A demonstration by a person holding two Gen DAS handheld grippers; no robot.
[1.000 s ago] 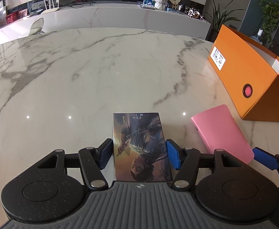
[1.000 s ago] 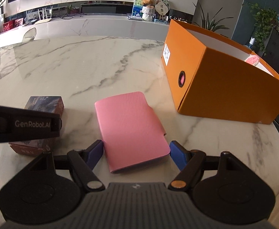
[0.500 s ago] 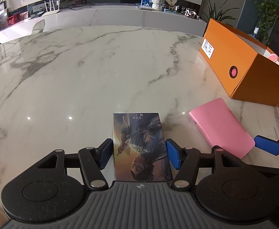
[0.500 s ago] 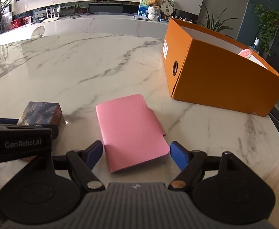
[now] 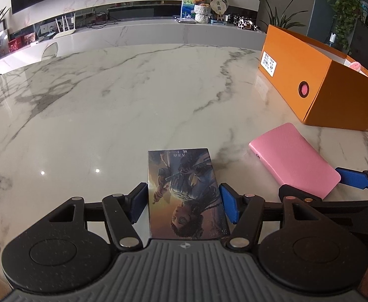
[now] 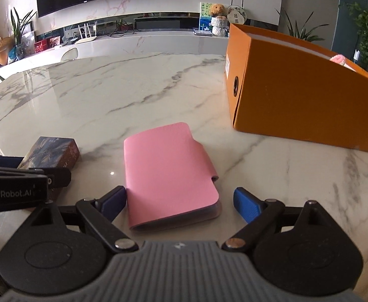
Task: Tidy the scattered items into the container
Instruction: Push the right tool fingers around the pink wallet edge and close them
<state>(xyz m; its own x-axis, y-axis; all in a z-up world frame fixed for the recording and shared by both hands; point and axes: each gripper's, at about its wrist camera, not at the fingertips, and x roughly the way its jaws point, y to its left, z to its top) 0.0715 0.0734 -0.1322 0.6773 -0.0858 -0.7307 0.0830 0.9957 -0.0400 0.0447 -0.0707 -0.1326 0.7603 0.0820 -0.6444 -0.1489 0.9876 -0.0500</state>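
Left gripper [image 5: 184, 205] jaws apart, straddling picture box [image 5: 184, 191] on marble table [image 5: 108, 105], pads just beside its sides. Right gripper [image 6: 180, 205] wide apart around pink wallet [image 6: 169, 173], left pad touching. Orange box [image 6: 307, 100] far right holds a pink item [image 6: 339, 59].

On the marble table [image 5: 108, 100] there is one orange box [image 5: 334, 95], one pink wallet [image 6: 169, 173] and one small picture-covered box [image 5: 186, 196]. One pink, fuzzy thing [image 6: 339, 59] pokes above the orange box's rim. Two grippers are in view, the left gripper [image 5: 182, 205] and the right gripper [image 6: 180, 203], and each has two blue fingertips.
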